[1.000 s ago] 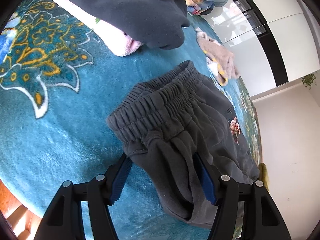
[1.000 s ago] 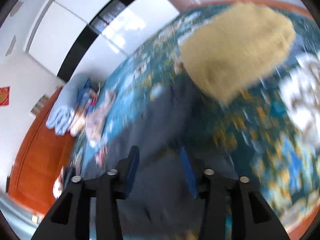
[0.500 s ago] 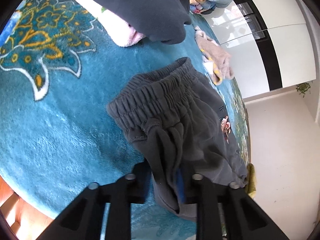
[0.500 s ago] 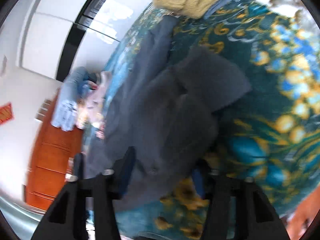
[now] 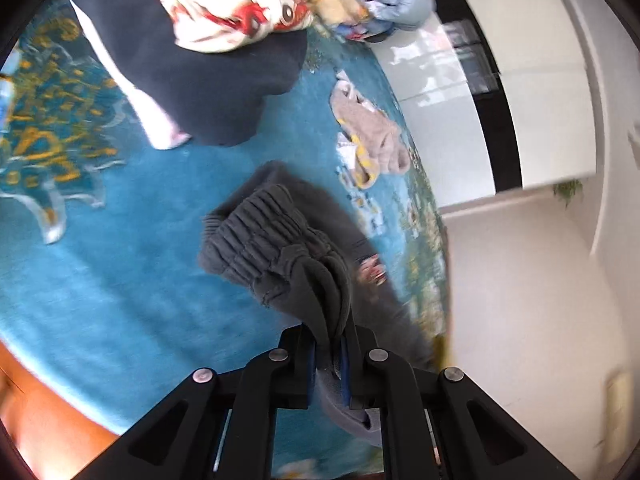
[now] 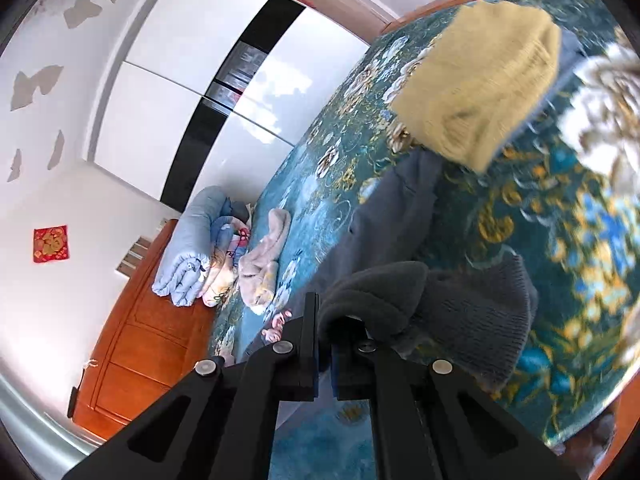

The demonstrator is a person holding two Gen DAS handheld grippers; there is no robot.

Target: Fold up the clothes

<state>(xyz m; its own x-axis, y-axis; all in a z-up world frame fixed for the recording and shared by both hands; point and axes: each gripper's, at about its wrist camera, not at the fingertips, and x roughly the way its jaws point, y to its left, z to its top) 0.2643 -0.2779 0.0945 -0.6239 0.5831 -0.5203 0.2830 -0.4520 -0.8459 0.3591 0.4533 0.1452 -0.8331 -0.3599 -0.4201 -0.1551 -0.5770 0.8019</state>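
Both claws are clenched on the grey trousers (image 5: 280, 248), the left claw (image 5: 329, 354) pinching fabric by the waistband and the right claw (image 6: 326, 354) the cuff end, likely to lift them off the bed (image 5: 120, 280) for a fold.

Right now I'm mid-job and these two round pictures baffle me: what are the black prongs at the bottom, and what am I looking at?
Each picture comes from a fisheye camera on a hand-held gripper a person carries, looking along its two fingers. In the left view, the left hand-held gripper is shut on the waistband end of grey sweatpants. In the right view, the right hand-held gripper is shut on the same sweatpants' other end. They lie on a teal flowered blanket, with a yellow sweater, a pinkish garment and a dark garment nearby.
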